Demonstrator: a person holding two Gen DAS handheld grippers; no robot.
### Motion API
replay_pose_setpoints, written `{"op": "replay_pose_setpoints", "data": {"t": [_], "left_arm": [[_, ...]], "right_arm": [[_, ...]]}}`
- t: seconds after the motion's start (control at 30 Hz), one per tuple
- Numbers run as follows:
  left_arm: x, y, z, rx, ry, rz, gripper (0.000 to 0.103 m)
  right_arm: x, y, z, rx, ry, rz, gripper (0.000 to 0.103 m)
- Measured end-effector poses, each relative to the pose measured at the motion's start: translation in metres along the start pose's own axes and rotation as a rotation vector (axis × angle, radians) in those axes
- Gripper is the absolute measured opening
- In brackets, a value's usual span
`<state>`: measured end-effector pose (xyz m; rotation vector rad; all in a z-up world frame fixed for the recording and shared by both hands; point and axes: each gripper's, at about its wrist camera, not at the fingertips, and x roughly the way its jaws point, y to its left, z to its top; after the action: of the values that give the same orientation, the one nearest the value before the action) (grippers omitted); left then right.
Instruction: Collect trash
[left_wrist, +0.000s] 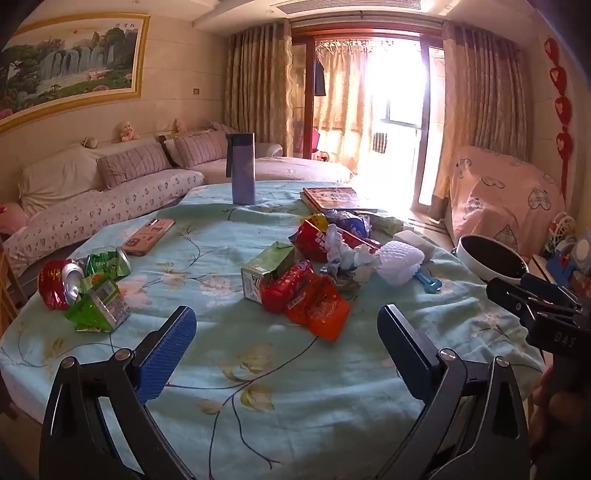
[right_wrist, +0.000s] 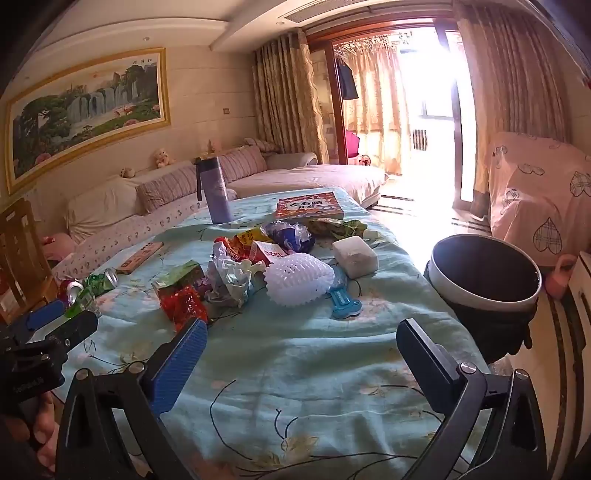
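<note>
Trash both views; bin interior right-only

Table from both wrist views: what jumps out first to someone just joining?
A heap of red snack wrappers and crumpled paper sits mid-table on the pale blue floral cloth, with a white foam fruit net beside it. Crushed red and green cans lie at the left edge. A round black-lined bin waits off the right edge.
</note>
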<state>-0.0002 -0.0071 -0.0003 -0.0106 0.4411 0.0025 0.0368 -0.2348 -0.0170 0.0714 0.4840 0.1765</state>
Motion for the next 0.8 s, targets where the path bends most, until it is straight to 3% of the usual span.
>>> {"op": "replay_pose_setpoints", "data": {"t": [0.1,0.13,0.27,0.8], "left_arm": [[-0.010,0.018,-0.007,-0.060,-0.011,-0.020,0.101],[-0.004,0.018,-0.003,-0.047,0.026,-0.015,0.101],[-0.001,0.016,-0.003,-0.024,0.041,-0.005,0.101],[0.002,0.016,-0.007,-0.028,0.040,-0.008,0.101]], "right_arm": [[-0.001,0.002,-0.001,-0.017,0.004,0.006,0.103],[-0.001,0.003,-0.001,-0.023,0.006,0.007,0.103],[-0.003,0.006,-0.003,-0.033,0.011,0.012,0.103],[-0.004,0.004,-0.005,0.012,0.018,0.016,0.103]]}}
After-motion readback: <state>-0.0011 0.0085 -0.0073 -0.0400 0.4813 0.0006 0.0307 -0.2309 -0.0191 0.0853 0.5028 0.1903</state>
